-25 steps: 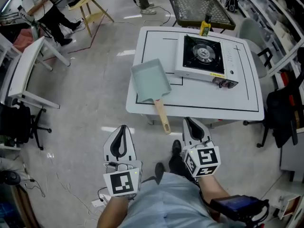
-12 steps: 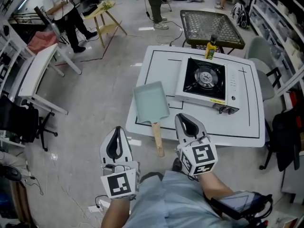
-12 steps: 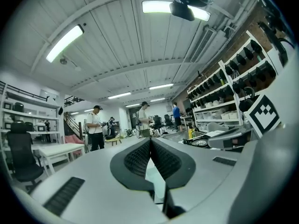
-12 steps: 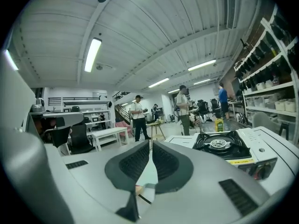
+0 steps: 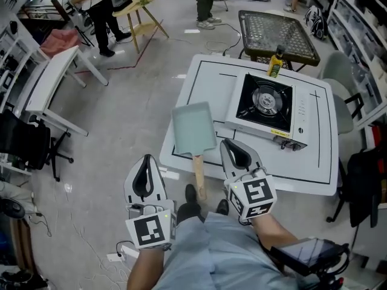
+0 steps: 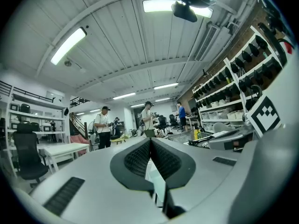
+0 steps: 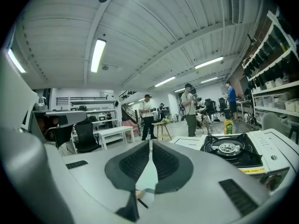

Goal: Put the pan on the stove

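A pale teal rectangular pan with a wooden handle lies on the white table, its handle sticking out over the near edge. To its right sits a white single-burner stove with nothing on the burner. My right gripper is shut and empty, its tips over the table's near edge just right of the handle. My left gripper is shut and empty, above the floor left of the handle. In the right gripper view the stove lies ahead to the right of the right gripper.
A yellow-green bottle stands at the table's far edge behind the stove. Beyond it is a metal mesh table. A grey chair stands to the right, a white bench and a black chair to the left. People stand at the back.
The table has come closer. Both grippers moved forward; the right one went from short of the table to over its near edge beside the pan's handle. Jaws stayed shut.
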`<action>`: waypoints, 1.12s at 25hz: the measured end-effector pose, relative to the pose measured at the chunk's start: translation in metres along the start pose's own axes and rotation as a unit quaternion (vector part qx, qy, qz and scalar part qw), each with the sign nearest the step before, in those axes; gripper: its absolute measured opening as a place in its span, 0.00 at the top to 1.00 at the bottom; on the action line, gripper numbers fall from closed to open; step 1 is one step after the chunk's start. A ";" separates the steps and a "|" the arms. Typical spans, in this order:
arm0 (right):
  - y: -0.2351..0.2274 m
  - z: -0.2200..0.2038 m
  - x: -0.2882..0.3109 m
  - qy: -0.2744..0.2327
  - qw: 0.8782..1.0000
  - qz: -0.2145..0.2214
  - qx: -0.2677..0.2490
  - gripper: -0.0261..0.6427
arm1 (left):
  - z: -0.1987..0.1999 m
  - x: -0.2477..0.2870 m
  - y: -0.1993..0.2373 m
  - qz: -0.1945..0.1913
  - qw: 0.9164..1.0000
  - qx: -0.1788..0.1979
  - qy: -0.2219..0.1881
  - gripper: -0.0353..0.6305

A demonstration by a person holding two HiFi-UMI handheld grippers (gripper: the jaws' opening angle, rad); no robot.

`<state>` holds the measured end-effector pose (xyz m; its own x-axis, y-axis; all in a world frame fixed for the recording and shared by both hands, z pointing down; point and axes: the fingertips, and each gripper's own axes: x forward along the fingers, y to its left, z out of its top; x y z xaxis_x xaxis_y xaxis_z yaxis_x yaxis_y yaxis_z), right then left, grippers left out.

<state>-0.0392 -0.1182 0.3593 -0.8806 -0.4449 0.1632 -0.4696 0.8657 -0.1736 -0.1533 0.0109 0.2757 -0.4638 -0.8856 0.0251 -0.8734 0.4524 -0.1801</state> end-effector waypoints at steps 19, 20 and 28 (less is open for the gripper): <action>-0.006 -0.154 0.019 0.166 0.982 -0.006 0.090 0.89 | -0.113 0.028 -0.005 -0.036 0.992 -0.028 0.118 0.92; -0.006 -0.158 0.020 0.169 0.981 -0.006 0.093 0.89 | -0.116 0.030 -0.004 -0.036 0.992 -0.028 0.121 0.92; -0.013 -0.146 0.030 0.162 0.980 0.000 0.111 0.88 | -0.107 0.042 0.004 -0.034 0.993 -0.021 0.113 0.92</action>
<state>-0.0501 -0.1095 0.5084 -0.8301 -0.3180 0.4580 -0.5045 0.7783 -0.3739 -0.1925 -0.0130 0.3808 -0.4204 -0.8705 0.2561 -0.9073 0.4000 -0.1298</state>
